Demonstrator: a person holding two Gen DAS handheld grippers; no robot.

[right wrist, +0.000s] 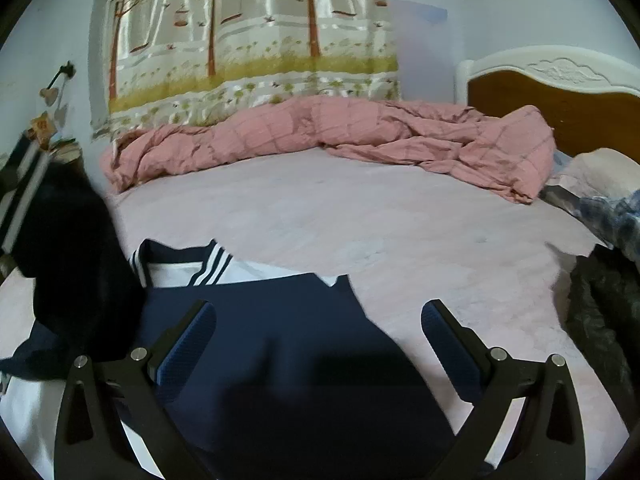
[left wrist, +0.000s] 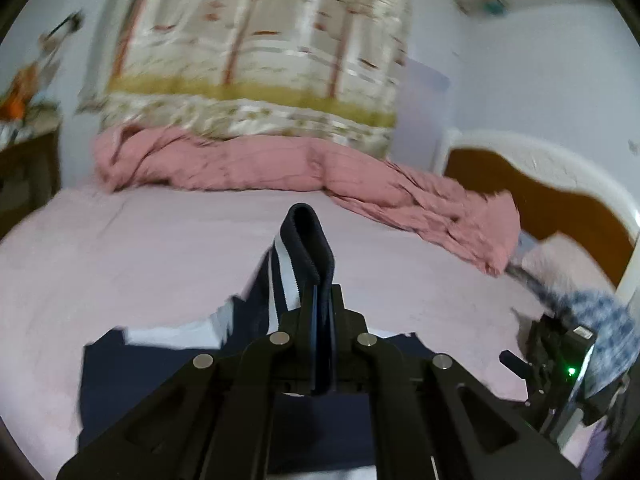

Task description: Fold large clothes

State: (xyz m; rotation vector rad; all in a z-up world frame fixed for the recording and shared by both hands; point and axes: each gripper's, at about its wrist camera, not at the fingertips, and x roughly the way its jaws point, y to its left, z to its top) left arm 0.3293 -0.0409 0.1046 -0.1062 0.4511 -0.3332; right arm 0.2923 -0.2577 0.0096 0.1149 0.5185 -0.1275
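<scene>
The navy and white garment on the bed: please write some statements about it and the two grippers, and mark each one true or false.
1. The left gripper is shut on a navy cuff of the garment. True.
2. The right gripper is shut on the garment. False: its jaws stand wide open and hold nothing.
3. The pink quilt lies bunched at the far side of the bed. True.
4. The garment hangs on the headboard. False: it lies on the bed, near the grippers.
5. The curtain is plain blue. False: it shows trees.

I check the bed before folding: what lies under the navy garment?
Under the garment lies the pink sheet, visible all around it. The part directly beneath is covered, so anything there cannot be seen.
</scene>
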